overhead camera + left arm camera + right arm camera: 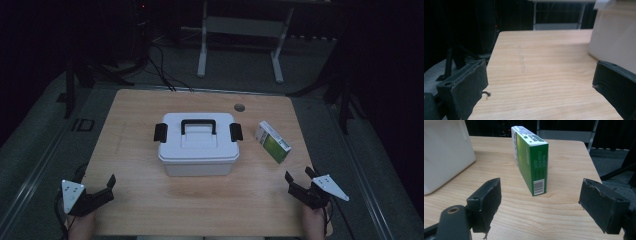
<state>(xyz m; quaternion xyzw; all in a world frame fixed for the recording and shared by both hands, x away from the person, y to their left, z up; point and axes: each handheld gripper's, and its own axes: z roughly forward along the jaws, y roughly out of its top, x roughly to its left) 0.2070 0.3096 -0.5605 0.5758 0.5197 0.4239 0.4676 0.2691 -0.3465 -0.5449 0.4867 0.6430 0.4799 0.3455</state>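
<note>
Though near green carton (530, 160), right tool (540, 205) agape.

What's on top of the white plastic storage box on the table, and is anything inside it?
The white plastic storage box carries a closed white lid with a black carry handle and black side latches. Its contents cannot be seen, since the lid covers them.
</note>
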